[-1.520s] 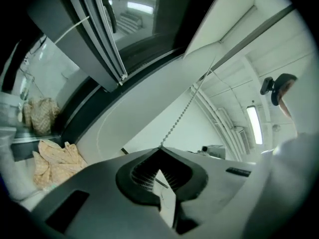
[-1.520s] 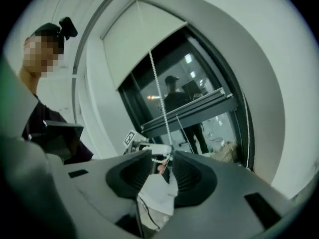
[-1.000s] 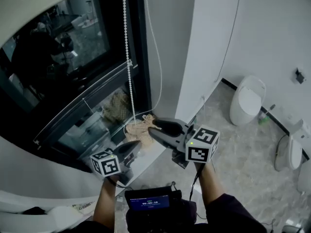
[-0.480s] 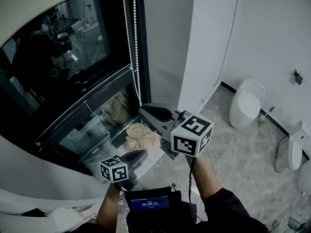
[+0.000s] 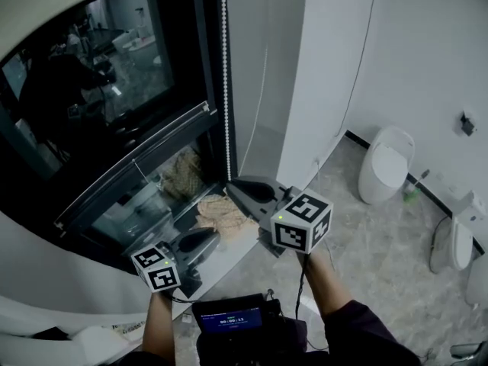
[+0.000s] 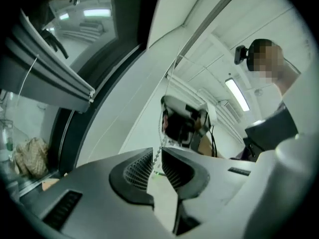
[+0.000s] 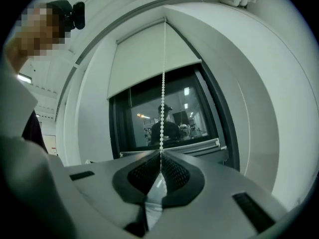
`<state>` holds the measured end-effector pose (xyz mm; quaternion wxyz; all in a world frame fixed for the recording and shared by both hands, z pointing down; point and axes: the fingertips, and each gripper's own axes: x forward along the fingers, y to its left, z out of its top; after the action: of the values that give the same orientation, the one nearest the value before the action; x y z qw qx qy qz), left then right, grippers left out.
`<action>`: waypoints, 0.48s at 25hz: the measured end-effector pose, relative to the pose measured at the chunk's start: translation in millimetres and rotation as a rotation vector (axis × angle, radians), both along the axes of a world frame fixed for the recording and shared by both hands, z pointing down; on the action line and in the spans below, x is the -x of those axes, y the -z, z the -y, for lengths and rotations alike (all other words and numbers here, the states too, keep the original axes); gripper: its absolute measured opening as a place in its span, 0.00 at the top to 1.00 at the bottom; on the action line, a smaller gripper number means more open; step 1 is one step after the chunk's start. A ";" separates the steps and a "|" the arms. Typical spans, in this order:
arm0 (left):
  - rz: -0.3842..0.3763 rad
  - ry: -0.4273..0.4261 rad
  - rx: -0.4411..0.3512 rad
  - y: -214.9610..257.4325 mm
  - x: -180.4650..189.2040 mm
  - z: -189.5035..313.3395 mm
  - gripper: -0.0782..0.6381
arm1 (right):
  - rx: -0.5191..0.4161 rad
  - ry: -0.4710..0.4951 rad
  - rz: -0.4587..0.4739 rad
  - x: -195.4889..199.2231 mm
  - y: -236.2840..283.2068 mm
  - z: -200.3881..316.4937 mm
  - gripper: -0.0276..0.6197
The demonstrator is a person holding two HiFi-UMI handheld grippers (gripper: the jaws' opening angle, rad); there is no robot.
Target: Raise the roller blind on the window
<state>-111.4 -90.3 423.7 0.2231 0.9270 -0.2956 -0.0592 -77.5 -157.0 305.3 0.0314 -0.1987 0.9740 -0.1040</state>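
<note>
Right gripper [image 5: 232, 187] has just snapped closed since a second ago, its jaws now pinching the bead chain [image 5: 226, 90] that hangs down the right edge of the window [image 5: 114, 90]. Left gripper [image 5: 200, 240], lower and nearer the person, is clamped on the same chain. Roller blind [image 7: 149, 63] covers only the top of the glass, well above both grippers
</note>
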 end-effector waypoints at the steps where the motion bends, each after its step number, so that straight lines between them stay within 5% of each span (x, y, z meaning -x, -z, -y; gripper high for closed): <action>1: -0.014 0.001 -0.027 16.2 2.7 2.4 0.87 | 0.013 0.009 -0.010 2.2 -8.8 -3.0 0.94; 7: -0.076 -0.047 -0.170 93.6 9.5 12.3 0.86 | 0.062 0.054 -0.056 14.5 -46.3 -20.0 0.94; 12: -0.032 -0.198 -0.229 110.4 -2.8 -6.5 0.61 | 0.086 0.023 -0.083 5.7 -67.0 -18.3 0.94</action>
<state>-108.6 -83.9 313.3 0.1254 0.9700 -0.1903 -0.0850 -83.2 -138.7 372.3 -0.0187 -0.1929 0.9713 -0.1378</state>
